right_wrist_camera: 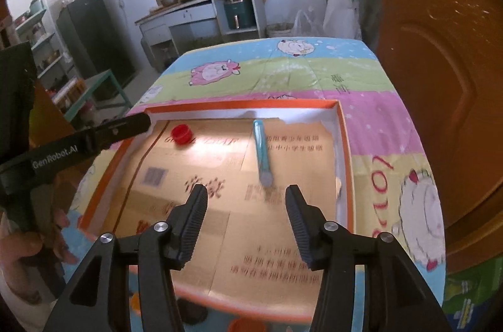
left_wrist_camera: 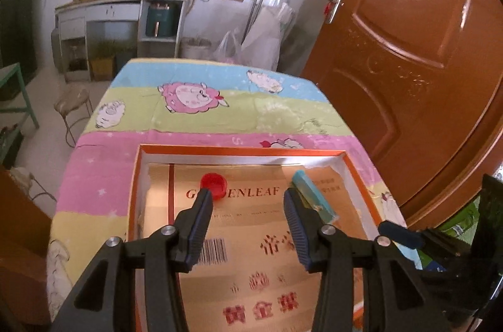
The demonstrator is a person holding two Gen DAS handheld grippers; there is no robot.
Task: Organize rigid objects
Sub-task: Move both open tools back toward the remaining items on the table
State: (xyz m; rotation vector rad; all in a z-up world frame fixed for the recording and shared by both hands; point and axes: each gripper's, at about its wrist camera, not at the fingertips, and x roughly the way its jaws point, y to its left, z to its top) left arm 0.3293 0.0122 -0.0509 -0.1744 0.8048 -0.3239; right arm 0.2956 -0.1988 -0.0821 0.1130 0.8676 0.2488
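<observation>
while both grippers' fingers gape wide, red cap [left_wrist_camera: 214,185] sits by left gripper [left_wrist_camera: 248,200] tip, blue tube [right_wrist_camera: 261,154] ahead of right gripper [right_wrist_camera: 246,196].

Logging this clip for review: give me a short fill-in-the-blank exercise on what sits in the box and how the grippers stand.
The bottle cap lying in the orange-rimmed box is ____ in colour.
The blue tube lies inside the ____.
Both the left gripper and the right gripper are ____ and hold nothing.

Missing words: red; box; open
</observation>
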